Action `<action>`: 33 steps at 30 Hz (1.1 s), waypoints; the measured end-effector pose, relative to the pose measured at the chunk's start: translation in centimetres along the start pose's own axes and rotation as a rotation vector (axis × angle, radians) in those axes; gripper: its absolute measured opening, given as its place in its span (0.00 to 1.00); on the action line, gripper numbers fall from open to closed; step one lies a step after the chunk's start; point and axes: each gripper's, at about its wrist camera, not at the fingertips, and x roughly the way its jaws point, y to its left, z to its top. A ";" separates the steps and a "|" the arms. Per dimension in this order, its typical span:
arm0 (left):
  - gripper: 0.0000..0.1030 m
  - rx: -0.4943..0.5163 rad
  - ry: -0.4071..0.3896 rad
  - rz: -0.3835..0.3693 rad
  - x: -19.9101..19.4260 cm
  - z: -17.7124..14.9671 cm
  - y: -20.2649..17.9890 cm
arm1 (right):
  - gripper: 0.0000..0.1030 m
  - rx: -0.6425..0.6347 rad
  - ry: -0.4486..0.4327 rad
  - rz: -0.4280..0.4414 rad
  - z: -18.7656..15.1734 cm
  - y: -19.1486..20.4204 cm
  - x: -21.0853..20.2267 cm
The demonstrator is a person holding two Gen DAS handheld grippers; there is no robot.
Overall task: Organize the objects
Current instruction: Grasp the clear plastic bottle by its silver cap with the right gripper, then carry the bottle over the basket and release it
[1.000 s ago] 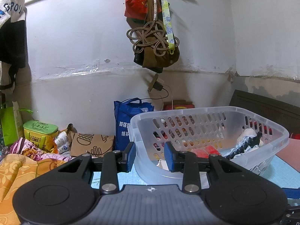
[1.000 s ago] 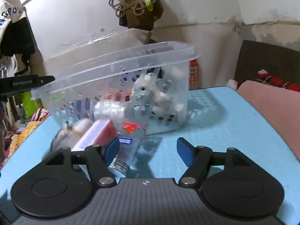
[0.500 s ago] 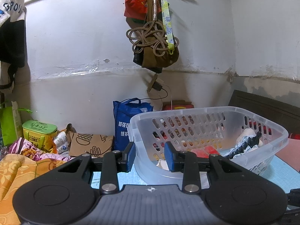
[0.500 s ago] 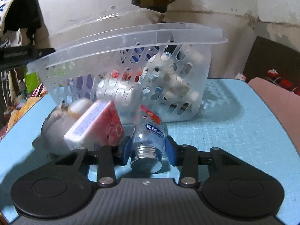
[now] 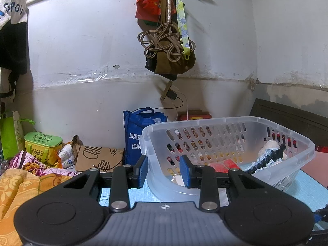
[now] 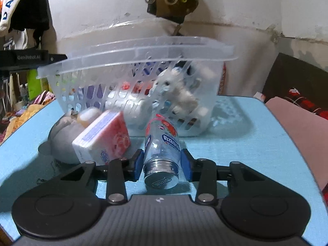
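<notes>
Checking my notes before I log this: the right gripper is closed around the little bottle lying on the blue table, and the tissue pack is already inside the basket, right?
Not quite. The right gripper does hold the bottle on the blue table, but the tissue pack lies outside the basket, on the table in front of it, as the right wrist view shows.

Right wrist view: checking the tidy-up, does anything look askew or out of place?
Yes. The clear bottle lies on its side on the blue table, outside the basket, with the right gripper closed around it. The pink packet beside it sits tilted.
</notes>
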 end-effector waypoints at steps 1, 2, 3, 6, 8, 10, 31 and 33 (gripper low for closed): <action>0.37 0.000 0.000 0.000 0.0 0.0 -0.1 | 0.41 0.007 -0.010 -0.002 0.1 -0.3 -0.3; 0.36 0.000 0.000 0.000 0.0 0.0 -0.1 | 0.41 0.012 -0.021 -0.004 0.1 -0.5 -0.7; 0.36 0.000 0.000 0.001 0.0 0.0 0.0 | 0.41 0.019 -0.032 -0.007 0.2 -0.8 -1.0; 0.36 0.000 0.000 0.000 0.0 0.0 0.0 | 0.41 0.045 -0.063 -0.008 0.5 -1.4 -2.1; 0.36 0.000 0.000 0.002 0.0 0.0 0.0 | 0.41 0.051 -0.084 -0.009 0.7 -1.6 -2.8; 0.36 -0.001 0.000 0.002 0.0 0.1 0.0 | 0.41 0.058 -0.116 -0.010 1.1 -1.6 -3.9; 0.36 -0.001 0.000 0.002 0.0 0.1 0.0 | 0.42 -0.037 -0.306 0.012 9.5 0.6 -7.6; 0.36 -0.005 -0.001 0.003 0.0 0.0 0.0 | 0.42 -0.037 -0.302 0.012 10.3 1.0 -6.9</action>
